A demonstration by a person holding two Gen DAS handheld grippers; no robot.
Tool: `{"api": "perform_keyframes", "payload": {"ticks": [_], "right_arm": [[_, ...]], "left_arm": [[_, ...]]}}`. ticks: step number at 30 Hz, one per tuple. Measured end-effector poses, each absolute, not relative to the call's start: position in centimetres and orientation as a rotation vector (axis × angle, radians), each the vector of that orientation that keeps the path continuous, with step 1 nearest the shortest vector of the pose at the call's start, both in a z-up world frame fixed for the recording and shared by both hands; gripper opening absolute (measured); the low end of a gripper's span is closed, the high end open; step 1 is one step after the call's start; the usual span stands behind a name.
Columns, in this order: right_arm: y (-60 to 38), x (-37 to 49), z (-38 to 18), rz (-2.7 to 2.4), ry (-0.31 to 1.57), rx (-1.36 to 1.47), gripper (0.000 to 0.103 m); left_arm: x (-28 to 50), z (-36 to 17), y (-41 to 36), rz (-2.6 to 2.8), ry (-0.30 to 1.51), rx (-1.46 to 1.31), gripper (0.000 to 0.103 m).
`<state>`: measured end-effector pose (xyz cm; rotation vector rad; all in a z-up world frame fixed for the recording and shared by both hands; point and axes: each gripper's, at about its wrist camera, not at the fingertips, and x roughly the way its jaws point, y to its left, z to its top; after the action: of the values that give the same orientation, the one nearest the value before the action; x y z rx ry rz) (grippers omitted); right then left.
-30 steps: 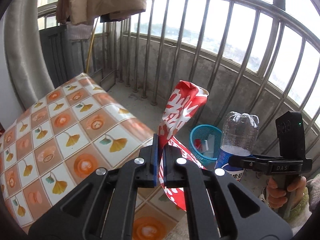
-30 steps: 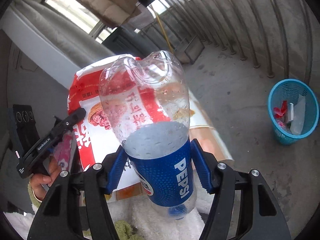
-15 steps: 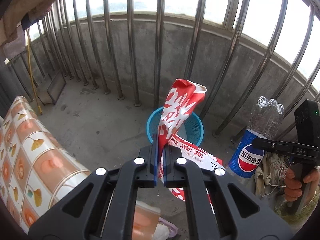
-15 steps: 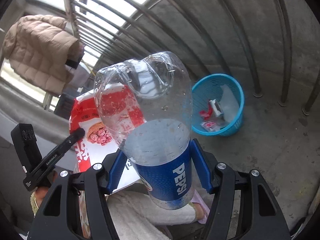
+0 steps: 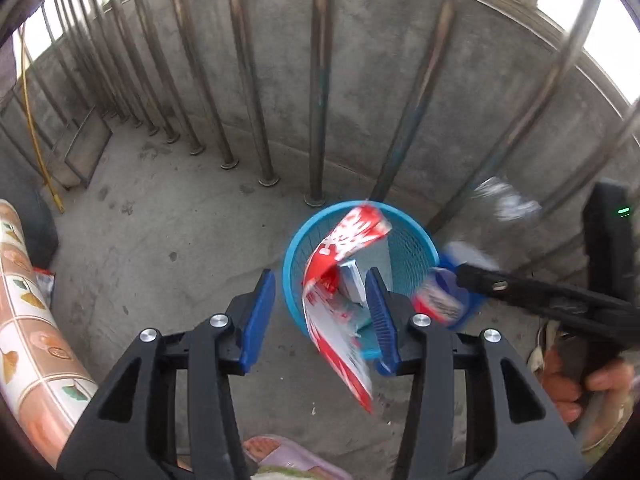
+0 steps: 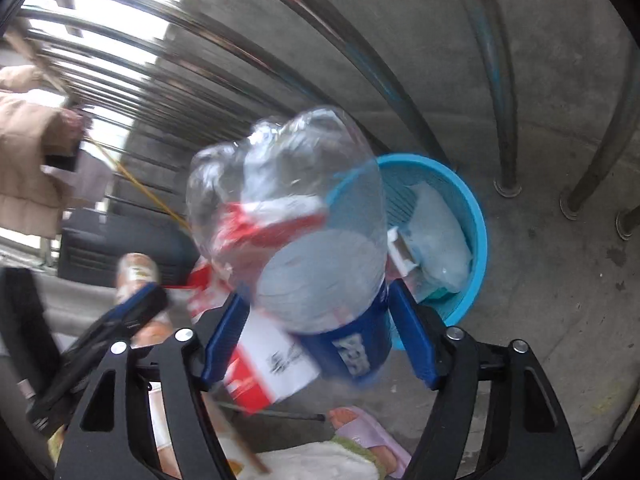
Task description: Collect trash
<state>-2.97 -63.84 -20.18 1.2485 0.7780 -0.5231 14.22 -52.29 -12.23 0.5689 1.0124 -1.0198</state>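
Observation:
My left gripper [image 5: 319, 280] hovers over a blue mesh basket [image 5: 408, 220] on the concrete floor. Its jaws are opening, and a red and white wrapper [image 5: 340, 248] drops loose between them, close to the right pad, blurred. To the right, a clear Pepsi bottle [image 5: 436, 300] sits in my right gripper's fingers [image 5: 480, 276] at the basket's rim. In the right wrist view my right gripper [image 6: 316, 296] is opening around the bottle [image 6: 304, 208], with a gap at its left pad. The wrapper [image 6: 272, 364] and basket [image 6: 476, 216] lie behind it.
Steel railing bars [image 5: 320, 80] and a low concrete wall stand just behind the basket. A table with a patterned cloth [image 5: 28, 320] is at the left. A foot in a lilac slipper [image 5: 280, 452] is below. The basket holds a clear bag [image 6: 436, 240] and scraps.
Both grippers came down over the basket. The left jaws went from shut on the wrapper to apart, and the wrapper is falling. The right jaws widened and the bottle tilts.

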Motion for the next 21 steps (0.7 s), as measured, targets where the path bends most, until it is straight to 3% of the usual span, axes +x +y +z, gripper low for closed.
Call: {"api": "perform_keyframes", "payload": {"ticks": [5, 11, 15, 19, 21], "right_arm": [[-62.7, -2.9, -23.9, -0.550, 0.817, 1.302, 0.070], [-58.4, -6.1, -24.8, -0.562, 0.783, 1.337, 0.070], [-55.7, -7.6, -22.5, -0.564, 0.778, 1.278, 0.070], [-53.0, -7.7, -17.1, -0.552, 0.753, 1.114, 0.070], [-50.8, -7.4, -13.4, -0.522, 0.739, 0.993, 0.073]], "left_arm": [[13.2, -11.7, -49.8, -1.082, 1.083, 0.512, 0.052], [11.3, -8.5, -44.5, -1.133, 1.020, 0.519, 0.060], [10.4, -5.0, -39.6, -1.147, 0.965, 0.459, 0.067], [9.5, -0.9, -32.5, -1.103, 0.873, 0.329, 0.084], [9.2, 0.8, -28.6, -1.040, 0.833, 0.244, 0.088]]}}
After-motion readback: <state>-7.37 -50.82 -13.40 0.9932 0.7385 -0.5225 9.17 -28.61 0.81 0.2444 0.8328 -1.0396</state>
